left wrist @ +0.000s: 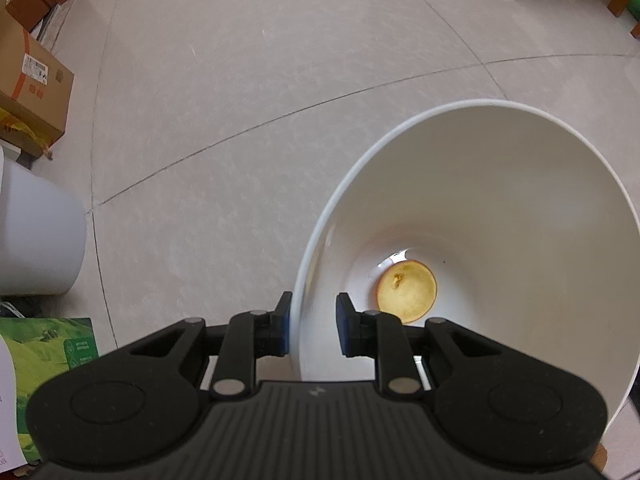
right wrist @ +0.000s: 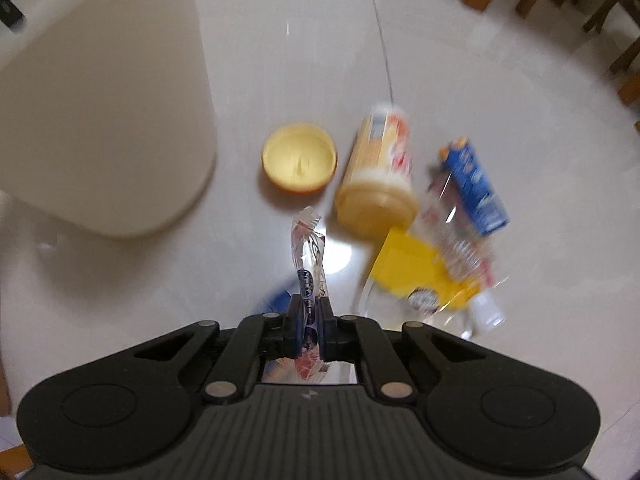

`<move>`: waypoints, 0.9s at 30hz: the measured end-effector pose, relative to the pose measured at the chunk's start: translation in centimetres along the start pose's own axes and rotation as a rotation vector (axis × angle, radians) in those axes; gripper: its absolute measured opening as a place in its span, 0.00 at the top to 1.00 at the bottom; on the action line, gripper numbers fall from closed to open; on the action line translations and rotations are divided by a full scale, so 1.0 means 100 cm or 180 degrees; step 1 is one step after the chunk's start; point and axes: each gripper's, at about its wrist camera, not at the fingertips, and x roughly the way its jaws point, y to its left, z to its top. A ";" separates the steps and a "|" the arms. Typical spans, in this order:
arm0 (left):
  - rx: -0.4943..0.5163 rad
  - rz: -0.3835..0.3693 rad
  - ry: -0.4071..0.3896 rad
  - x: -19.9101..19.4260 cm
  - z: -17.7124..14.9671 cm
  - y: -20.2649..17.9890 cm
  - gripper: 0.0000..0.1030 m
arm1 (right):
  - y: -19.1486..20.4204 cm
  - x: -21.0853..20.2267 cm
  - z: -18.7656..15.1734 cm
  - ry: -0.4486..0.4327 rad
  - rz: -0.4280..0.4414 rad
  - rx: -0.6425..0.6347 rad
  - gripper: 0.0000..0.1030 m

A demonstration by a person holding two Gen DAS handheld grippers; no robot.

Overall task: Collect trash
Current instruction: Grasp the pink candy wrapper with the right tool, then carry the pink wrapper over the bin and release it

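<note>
Inside white bin (left wrist: 500, 184), yellow lid (left wrist: 407, 293) (left view only), left tool (left wrist: 312, 320) pinching rim, right tool (right wrist: 310, 322) pinching wrapper (right wrist: 307, 252)

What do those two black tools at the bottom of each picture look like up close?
Both look alike: the left hand-held gripper and right hand-held gripper have a matte black ribbed body, rounded shoulders with circular discs, linkage arms with silver rivets, and two stubby fingers faced with blue pads. No cables or sleeves show.

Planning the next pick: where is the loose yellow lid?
Right wrist view, centre: yellow lid lies on the floor between the white bin and the tipped canister.
</note>
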 end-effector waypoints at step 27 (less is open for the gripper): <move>-0.0147 -0.0130 0.0057 0.002 -0.001 0.012 0.81 | 0.097 -0.148 0.120 -0.0644 0.0731 -0.0567 0.90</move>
